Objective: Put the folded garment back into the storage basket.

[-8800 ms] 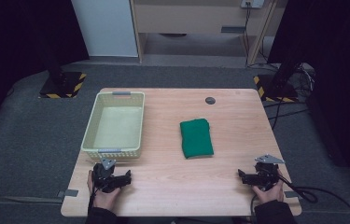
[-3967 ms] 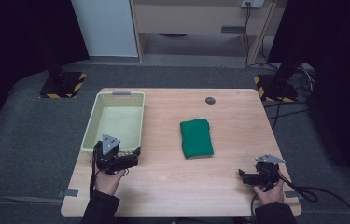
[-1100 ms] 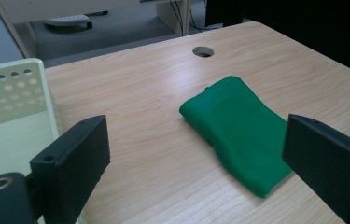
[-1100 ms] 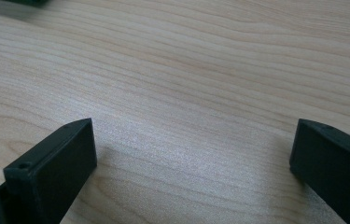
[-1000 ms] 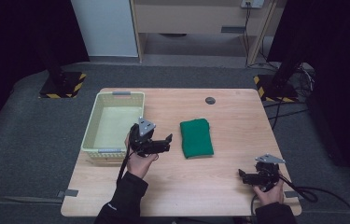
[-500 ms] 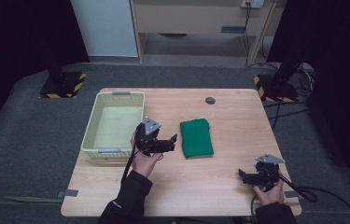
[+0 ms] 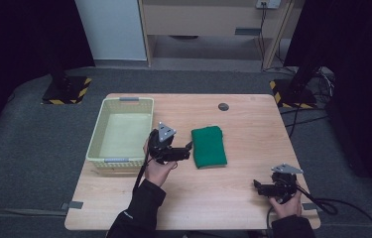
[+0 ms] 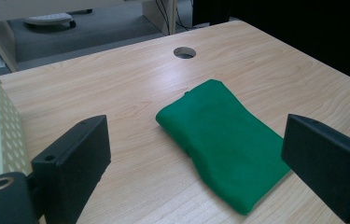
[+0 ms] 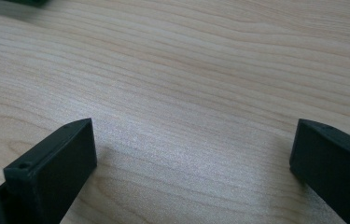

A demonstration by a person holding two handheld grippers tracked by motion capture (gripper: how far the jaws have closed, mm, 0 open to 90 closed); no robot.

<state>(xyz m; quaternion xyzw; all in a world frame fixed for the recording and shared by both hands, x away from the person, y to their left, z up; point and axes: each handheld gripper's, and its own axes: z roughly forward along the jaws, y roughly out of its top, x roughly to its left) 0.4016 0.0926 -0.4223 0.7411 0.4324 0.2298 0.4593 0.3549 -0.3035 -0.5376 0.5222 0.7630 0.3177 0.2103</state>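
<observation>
A folded green cloth (image 7: 209, 146) lies flat near the middle of the wooden table (image 7: 243, 119). My left gripper (image 7: 188, 148) is held just left of it, open, its tips close to the cloth's left edge. In the left gripper view the cloth (image 8: 224, 140) lies ahead between the two wide-apart black jaws of the left gripper (image 8: 200, 172), with nothing gripped. My right gripper (image 7: 256, 186) rests low at the table's front right, far from the cloth. In the right gripper view the right gripper (image 9: 191, 158) stands open over bare wood.
A pale green perforated basket (image 7: 103, 147), empty, stands on the left part of the table, right beside my left hand. A round cable hole (image 7: 223, 106) sits near the far edge. Black stands with hazard-striped bases (image 7: 64, 91) flank the table on the floor.
My left gripper has travelled from the table's front left corner, past the basket's near right corner, rightward up to the green cloth. The right gripper has stayed put.
</observation>
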